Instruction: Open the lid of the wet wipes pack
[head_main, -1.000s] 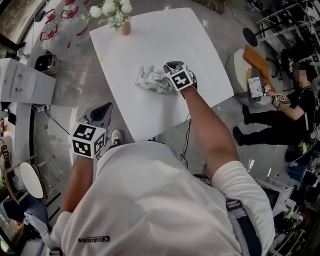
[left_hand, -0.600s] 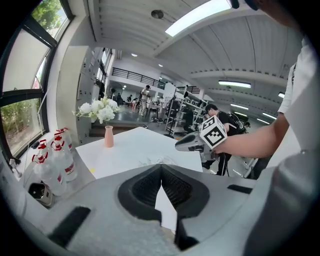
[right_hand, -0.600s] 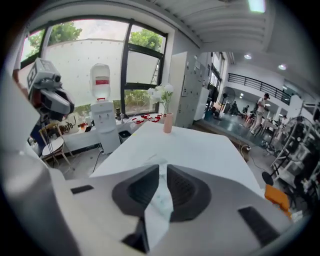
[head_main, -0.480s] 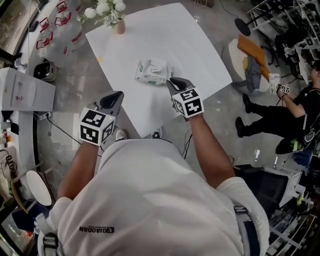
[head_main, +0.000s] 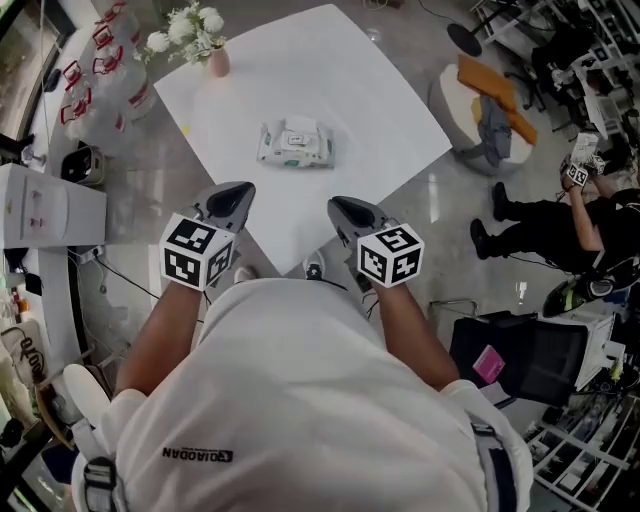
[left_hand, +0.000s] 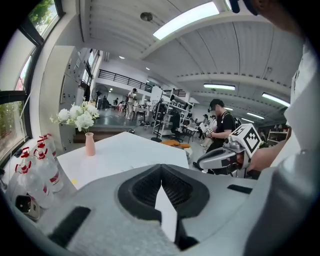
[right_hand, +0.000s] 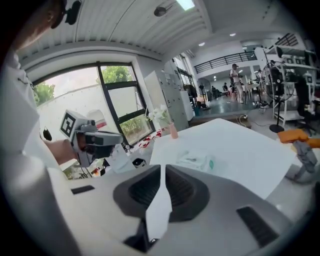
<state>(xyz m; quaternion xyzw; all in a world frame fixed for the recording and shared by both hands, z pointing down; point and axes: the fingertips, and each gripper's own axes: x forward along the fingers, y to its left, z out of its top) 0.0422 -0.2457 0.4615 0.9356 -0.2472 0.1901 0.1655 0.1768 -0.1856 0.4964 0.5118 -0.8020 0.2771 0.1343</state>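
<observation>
The pack (head_main: 295, 143) lies upper centre on the counter (head_main: 380, 110), its lid (head_main: 298, 129) seemingly up. Lower down, the left gripper (head_main: 235, 192) is pinched together and the right gripper (head_main: 345, 208) is narrow, having just been closing on nothing. Next: check the lid, else reach back.

Ahead of the left tool (head_main: 234, 192) in the head view, the wet wipes pack (head_main: 295, 143) is too small to tell whether its lid (head_main: 298, 130) is raised or flat, and its print cannot be read. In the left tool's own view, its body hides the near part of the surface (left_hand: 125, 150). Far to that tool's right, the picture's edge cuts off a seated person (head_main: 570, 215).
</observation>
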